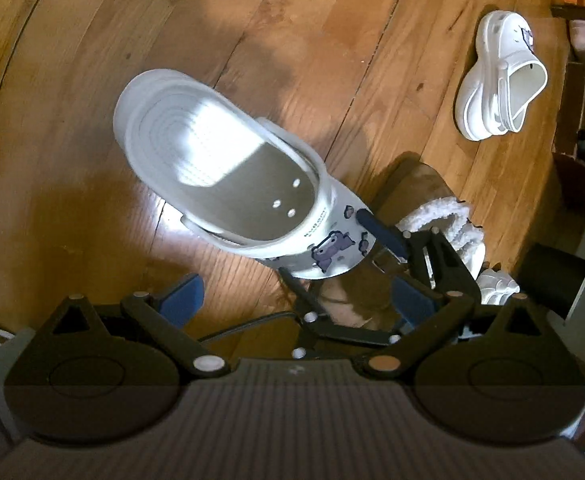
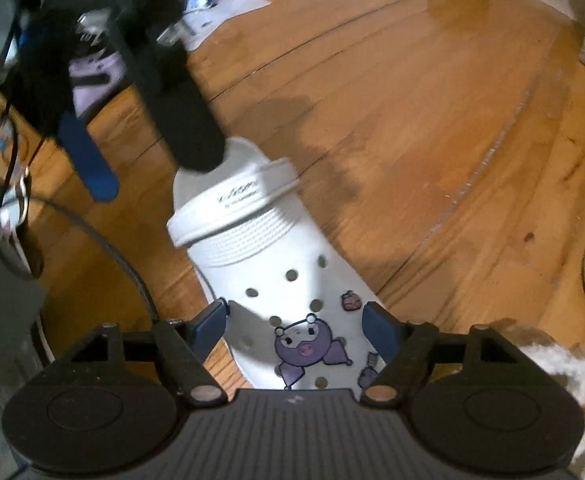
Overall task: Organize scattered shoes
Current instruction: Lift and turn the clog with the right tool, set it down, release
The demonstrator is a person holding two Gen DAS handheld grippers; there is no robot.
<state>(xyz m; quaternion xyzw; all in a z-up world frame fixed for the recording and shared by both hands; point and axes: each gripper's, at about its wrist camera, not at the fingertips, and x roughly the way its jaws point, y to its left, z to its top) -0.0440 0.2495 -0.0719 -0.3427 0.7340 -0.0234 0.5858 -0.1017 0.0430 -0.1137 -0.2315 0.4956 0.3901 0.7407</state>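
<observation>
White moulded-foam clog with purple cartoon charms lies on the wooden plank floor, toe near the right gripper, whose jaws stand wide either side of the toe, pads apparently clear. Likely light, springy, slightly slick; grip across toe or heel strap. Left gripper: wide, empty

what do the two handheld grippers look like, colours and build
Both match. The left gripper and right gripper each have a grey ribbed body with two round black discs, black linkage arms joined by silvery and copper-coloured pins, and blue pads on the fingers. A dark cable trails on the floor beside the right one.
</observation>
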